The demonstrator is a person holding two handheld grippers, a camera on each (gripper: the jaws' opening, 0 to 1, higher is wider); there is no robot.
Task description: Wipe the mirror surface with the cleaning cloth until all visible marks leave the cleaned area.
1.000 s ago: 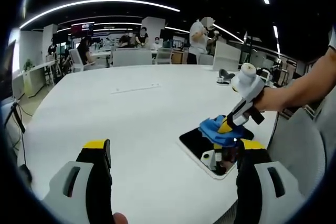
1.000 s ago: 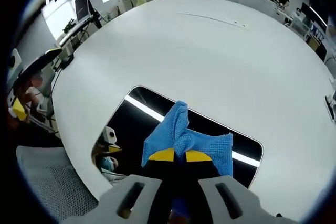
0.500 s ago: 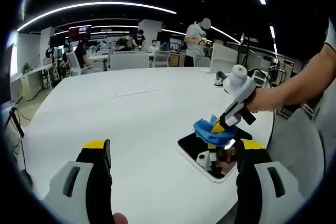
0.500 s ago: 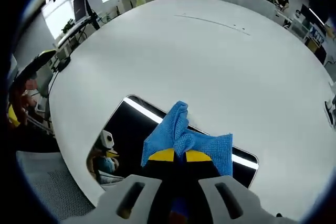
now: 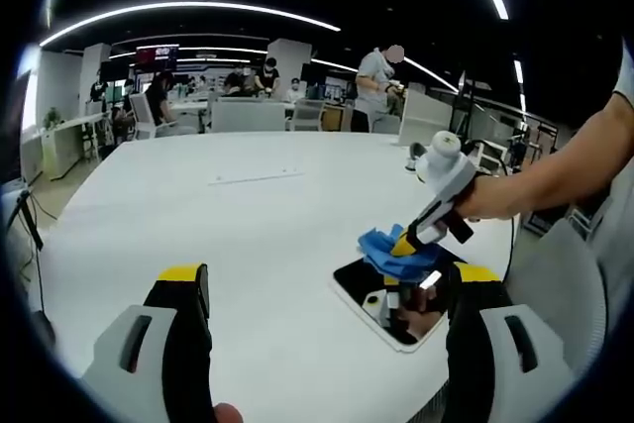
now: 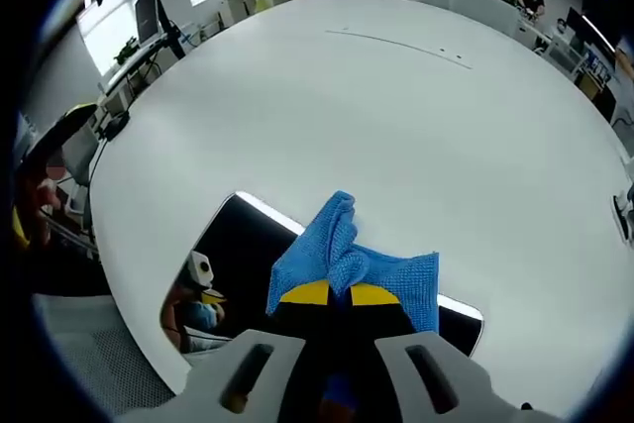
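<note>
Between the earlier pictures and this one the cloth has travelled along the mirror: in the right gripper view less dark glass shows to the right of the cloth and the mirror's far edge sits lower, while in the left gripper view the right gripper with its cloth has come a little to the left over the mirror.

The right gripper has its yellow-tipped jaws pinched together on the blue cleaning cloth, which is bunched and pressed onto the mirror. The mirror lies flat near the near edge of the white table – a dark rounded rectangle reflecting a bright ceiling strip and part of the gripper. From the left gripper view the same right gripper comes in from the right in a person's hand, cloth under it, on the far part of the mirror.

The left gripper hangs above the table with its jaws spread wide apart, holding nothing; the mirror lies just inside its right jaw.

The table is large, round-edged and plain white. Around it – an open office with long ceiling light strips, desks, chairs, and people at the far side. A grey mesh chair stands at the near left.
</note>
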